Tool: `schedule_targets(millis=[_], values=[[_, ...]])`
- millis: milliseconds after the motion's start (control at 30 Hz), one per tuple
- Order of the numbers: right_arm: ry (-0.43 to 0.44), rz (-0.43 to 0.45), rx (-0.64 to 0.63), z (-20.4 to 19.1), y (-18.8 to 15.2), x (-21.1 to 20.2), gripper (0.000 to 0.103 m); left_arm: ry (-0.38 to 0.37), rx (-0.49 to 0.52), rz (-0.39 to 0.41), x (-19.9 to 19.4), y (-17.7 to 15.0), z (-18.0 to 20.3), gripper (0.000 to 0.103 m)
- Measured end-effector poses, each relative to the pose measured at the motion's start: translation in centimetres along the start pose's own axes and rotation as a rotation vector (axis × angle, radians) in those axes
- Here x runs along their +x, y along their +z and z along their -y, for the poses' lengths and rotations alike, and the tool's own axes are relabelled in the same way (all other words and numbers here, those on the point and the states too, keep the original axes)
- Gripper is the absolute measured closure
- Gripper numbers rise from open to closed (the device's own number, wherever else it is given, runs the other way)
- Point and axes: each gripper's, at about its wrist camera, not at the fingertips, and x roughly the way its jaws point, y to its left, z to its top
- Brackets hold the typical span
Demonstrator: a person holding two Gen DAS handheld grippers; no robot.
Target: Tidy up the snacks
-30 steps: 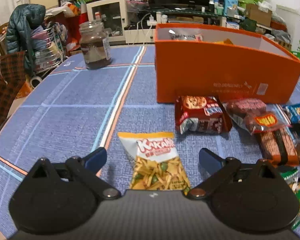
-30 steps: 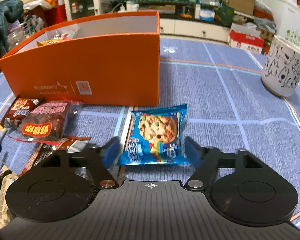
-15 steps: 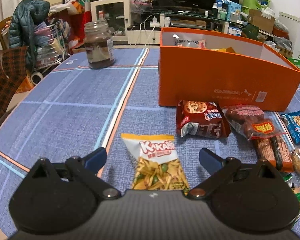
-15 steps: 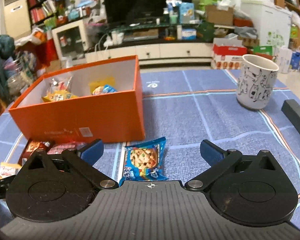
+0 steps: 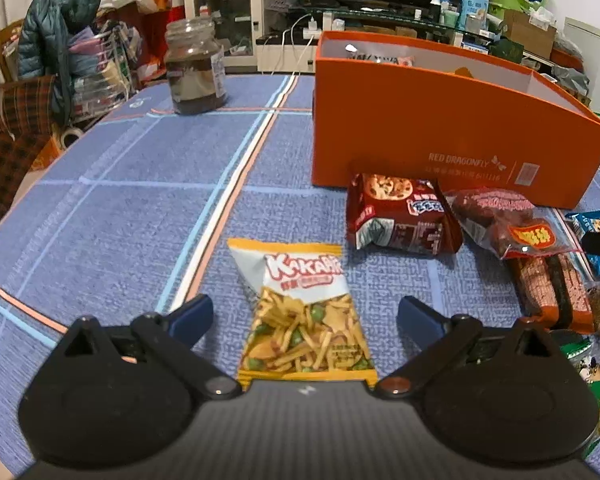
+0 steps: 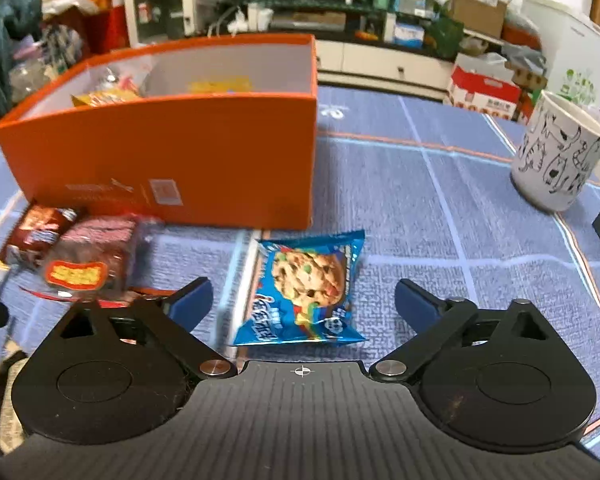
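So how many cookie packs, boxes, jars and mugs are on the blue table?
Cookie packs: 2, the red cookie pack and the blue cookie pack
Boxes: 1, the orange box
Jars: 1, the jar
Mugs: 1, the mug
Total: 5

On your left, the blue tablecloth (image 5: 132, 216) lies open from the near edge out to the dark jar (image 5: 196, 72) at the far side. The orange box (image 5: 440, 128) walls off the far middle. Packets crowd its near face: a red cookie pack (image 5: 400, 212), a clear-wrapped brown snack (image 5: 508, 220) and a wafer bar (image 5: 552, 292). Right of the box, open cloth runs to the cat-print mug (image 6: 556, 156). A yellow snack bag (image 5: 300, 312) and a blue cookie packet (image 6: 308, 288) lie in the near middle.
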Motion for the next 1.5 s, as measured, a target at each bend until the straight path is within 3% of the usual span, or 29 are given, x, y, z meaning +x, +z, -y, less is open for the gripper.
schedule_targets(millis=[333, 400, 533, 767, 833, 967, 1100, 1233, 1500], values=[[0.006, -0.066, 0.048, 1.2, -0.6, 1.5, 0.016, 0.016, -0.023, 0.003, 1.1, 0.4, -0.1, 0.005], [0.011, -0.064, 0.04, 1.2, -0.8, 1.3, 0.016, 0.019, -0.025, 0.007, 1.0, 0.5, 0.0, 0.011], [0.008, -0.078, 0.046, 1.4, -1.0, 1.4, 0.007, 0.012, -0.02, 0.004, 0.8, 0.4, 0.3, 0.013], [0.007, -0.083, 0.05, 1.5, -0.6, 1.5, 0.007, 0.008, -0.018, 0.001, 0.7, 0.4, 0.2, 0.012], [0.011, -0.072, 0.044, 1.3, -0.6, 1.3, 0.015, 0.0, -0.018, -0.003, 0.6, 0.4, 0.1, 0.015], [0.023, -0.055, 0.035, 0.9, -0.3, 0.7, 0.048, -0.009, -0.019, -0.008, 0.5, 0.4, 0.1, 0.017], [0.032, -0.053, 0.029, 0.6, -0.2, 0.5, 0.06, -0.027, -0.013, -0.01, 0.3, 0.5, 0.1, 0.032], [0.042, -0.052, 0.046, 0.6, -0.2, 0.4, 0.063, -0.039, -0.001, -0.01, 0.0, 0.7, 0.3, 0.054], [0.037, -0.035, 0.036, 0.6, -0.2, 0.0, 0.063, -0.065, -0.021, -0.03, -0.3, 1.1, -0.1, 0.057]])
